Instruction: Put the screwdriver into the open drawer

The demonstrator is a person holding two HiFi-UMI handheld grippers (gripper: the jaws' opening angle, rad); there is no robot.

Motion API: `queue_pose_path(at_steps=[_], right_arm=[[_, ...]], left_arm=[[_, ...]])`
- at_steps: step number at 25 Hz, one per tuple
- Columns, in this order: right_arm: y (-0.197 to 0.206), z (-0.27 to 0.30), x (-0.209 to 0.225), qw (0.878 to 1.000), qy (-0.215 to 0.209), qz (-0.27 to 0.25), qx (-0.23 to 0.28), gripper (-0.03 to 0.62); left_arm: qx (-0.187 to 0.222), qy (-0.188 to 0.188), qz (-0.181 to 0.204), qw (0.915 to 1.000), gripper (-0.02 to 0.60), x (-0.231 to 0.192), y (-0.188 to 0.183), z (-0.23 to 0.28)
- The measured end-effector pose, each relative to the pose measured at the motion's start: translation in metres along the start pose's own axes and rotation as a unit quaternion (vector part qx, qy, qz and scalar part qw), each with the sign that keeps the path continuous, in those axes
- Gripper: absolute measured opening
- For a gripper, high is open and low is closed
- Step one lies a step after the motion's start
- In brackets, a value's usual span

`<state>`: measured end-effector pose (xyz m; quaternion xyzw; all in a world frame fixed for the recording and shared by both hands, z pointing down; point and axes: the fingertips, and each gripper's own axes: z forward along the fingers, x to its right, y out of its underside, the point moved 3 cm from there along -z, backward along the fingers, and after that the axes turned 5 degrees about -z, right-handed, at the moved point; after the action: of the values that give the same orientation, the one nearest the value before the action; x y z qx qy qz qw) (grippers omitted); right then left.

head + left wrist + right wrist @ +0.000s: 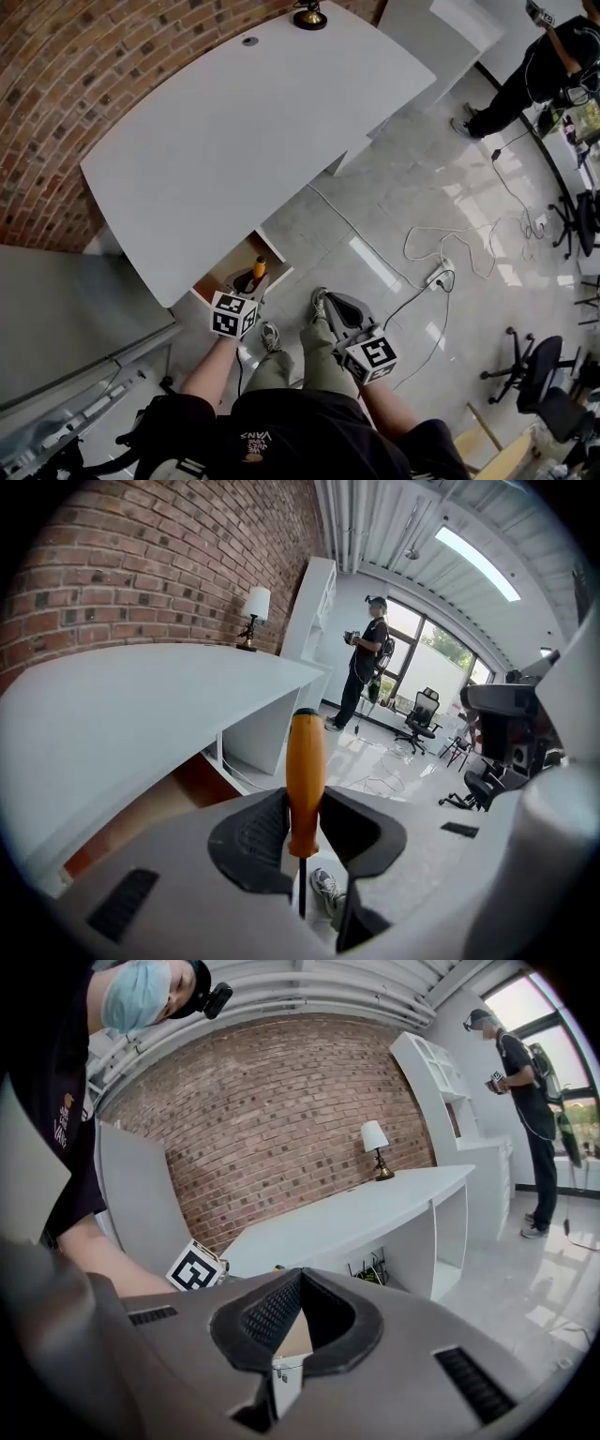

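Over the open wooden drawer (219, 277) beneath the white desk (244, 131), left gripper (302, 819) clamped on the orange-handled screwdriver (305, 761), right gripper (296, 1316) nearby, jaw tips together, seemingly empty.

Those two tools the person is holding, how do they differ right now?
The left tool is clamped on an orange-handled screwdriver, while the right tool is shut with nothing between its jaws. In the head view the left tool sits at the open drawer, whereas the right tool is off to the side, by the person's leg. Both carry a marker cube.
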<state>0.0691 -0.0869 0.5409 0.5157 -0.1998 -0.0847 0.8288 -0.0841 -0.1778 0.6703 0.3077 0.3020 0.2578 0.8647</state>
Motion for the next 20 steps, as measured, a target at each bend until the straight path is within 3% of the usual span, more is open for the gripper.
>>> queue_pose_path(at_steps=[20], right_arm=[[0.075,0.039,0.037,0.997,-0.036,0.045,-0.047,-0.005]], left_arm=[[-0.083,-0.052,-0.064,0.9931,0.104,-0.077,0.067,0.096]])
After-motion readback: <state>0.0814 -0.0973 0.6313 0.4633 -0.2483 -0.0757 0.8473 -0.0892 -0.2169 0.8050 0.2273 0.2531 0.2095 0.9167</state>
